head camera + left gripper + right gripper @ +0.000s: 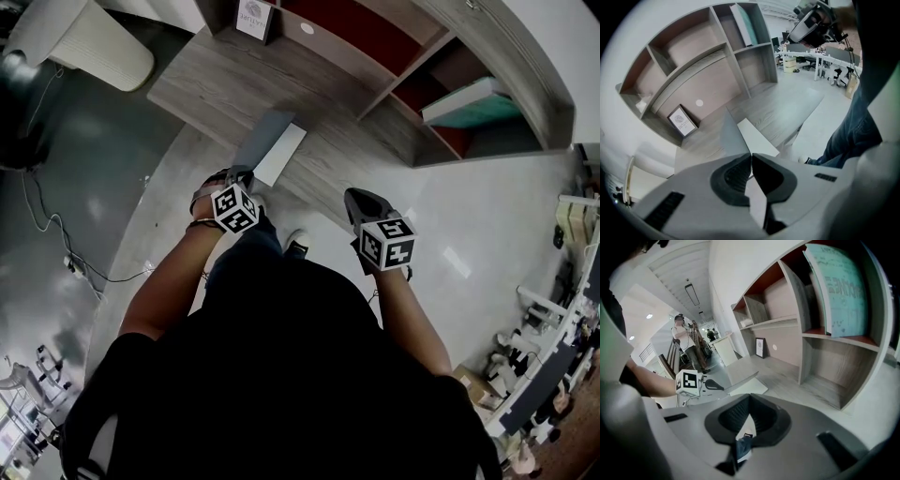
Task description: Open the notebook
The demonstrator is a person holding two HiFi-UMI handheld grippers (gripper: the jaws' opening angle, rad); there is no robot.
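While the notebook (281,157) is lying near the front edge of the wood-grain surface (202,84), the left tongs (752,155) are pinching its grey cover (732,136) at the free edge, jaws fully closed on it, and holding it tilted up off the white page (758,139) beneath; the right tongs (750,396) are hanging out beside the surface, tips pressed together on nothing, well apart from the notebook.

I am judging the cover to be thin, light and fairly stiff, since it is standing as one flat plane from the spine and is not drooping; its matte face should be giving the ribbed pads enough bite. The edge farthest from the spine looks the right place to take it. Being so light, the whole notebook may slide or rise with the cover; a press on the bare page would steady it.

The surface is showing pale grey grain; behind it a shelf unit (412,112) in the same wood is curving round, with reddish back panels; a teal book (839,291) is leaning in one compartment, and a small framed picture (683,121) is standing at the back.
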